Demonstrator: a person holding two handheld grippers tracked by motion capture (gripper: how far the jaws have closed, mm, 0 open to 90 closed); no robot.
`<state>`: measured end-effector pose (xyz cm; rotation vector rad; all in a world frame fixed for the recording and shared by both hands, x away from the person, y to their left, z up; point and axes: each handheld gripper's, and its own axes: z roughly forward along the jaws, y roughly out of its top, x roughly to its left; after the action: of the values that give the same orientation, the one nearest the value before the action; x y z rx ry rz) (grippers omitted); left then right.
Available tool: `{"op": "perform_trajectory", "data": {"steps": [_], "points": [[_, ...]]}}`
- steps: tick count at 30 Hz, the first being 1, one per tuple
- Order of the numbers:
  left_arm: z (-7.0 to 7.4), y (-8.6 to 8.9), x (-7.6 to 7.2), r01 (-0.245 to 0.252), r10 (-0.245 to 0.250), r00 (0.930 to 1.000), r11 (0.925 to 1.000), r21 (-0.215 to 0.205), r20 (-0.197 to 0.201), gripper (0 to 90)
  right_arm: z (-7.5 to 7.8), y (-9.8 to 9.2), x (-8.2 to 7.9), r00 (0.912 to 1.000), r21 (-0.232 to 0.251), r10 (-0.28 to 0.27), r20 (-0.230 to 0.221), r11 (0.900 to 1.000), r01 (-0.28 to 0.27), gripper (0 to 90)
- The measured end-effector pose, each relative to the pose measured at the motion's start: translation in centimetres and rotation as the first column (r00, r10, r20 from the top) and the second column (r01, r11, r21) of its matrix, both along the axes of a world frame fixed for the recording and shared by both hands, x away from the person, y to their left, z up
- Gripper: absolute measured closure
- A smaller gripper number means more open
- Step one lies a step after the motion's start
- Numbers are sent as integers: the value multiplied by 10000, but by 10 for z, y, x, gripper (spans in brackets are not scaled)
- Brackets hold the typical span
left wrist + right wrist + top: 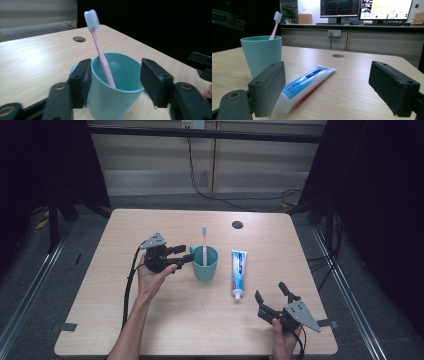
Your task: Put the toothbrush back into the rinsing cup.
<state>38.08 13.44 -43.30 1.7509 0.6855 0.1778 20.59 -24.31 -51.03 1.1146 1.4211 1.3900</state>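
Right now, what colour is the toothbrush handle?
Pink, clearest in the left gripper view: toothbrush.

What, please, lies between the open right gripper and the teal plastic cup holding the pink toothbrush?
The white-and-blue toothpaste tube lies flat on the wooden table between the right gripper and the teal plastic cup, seen in the right gripper view.
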Motion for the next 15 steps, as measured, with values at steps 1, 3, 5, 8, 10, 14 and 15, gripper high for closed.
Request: {"op": "perform_trajectory", "data": {"steps": [1, 3, 5, 8, 10, 14, 15], "points": [[1, 1, -1, -67, 67, 9999, 10000, 39, 83, 385, 0, 0, 0, 10000, 0, -9, 5, 10000, 9, 132], [2, 4, -4, -256, 253, 9996, 9995, 169, 159, 324, 0, 0, 0, 10000, 7, -27, 21, 10000, 27, 132], [2, 6, -4, -249, 246, 9996, 9996, 163, 170, 297, 0, 0, 0, 10000, 12, -27, 19, 10000, 27, 132], [0, 10, -8, -419, 408, 9988, 9984, 371, 288, 213, 0, 0, 0, 10000, -1, -28, 19, 10000, 28, 132], [-3, 14, -14, -477, 465, 9983, 9984, 319, 363, 173, 0, 0, 0, 10000, 9, -40, 9, 10000, 40, 132], [-5, 17, -19, -489, 465, 9976, 9978, 452, 518, 157, 0, 0, 0, 10000, -4, -49, 4, 10000, 49, 132], [-6, 18, -21, -563, 535, 9969, 9973, 482, 570, 157, 0, 0, 0, 10000, -9, -35, -10, 10000, 35, 132]]}}
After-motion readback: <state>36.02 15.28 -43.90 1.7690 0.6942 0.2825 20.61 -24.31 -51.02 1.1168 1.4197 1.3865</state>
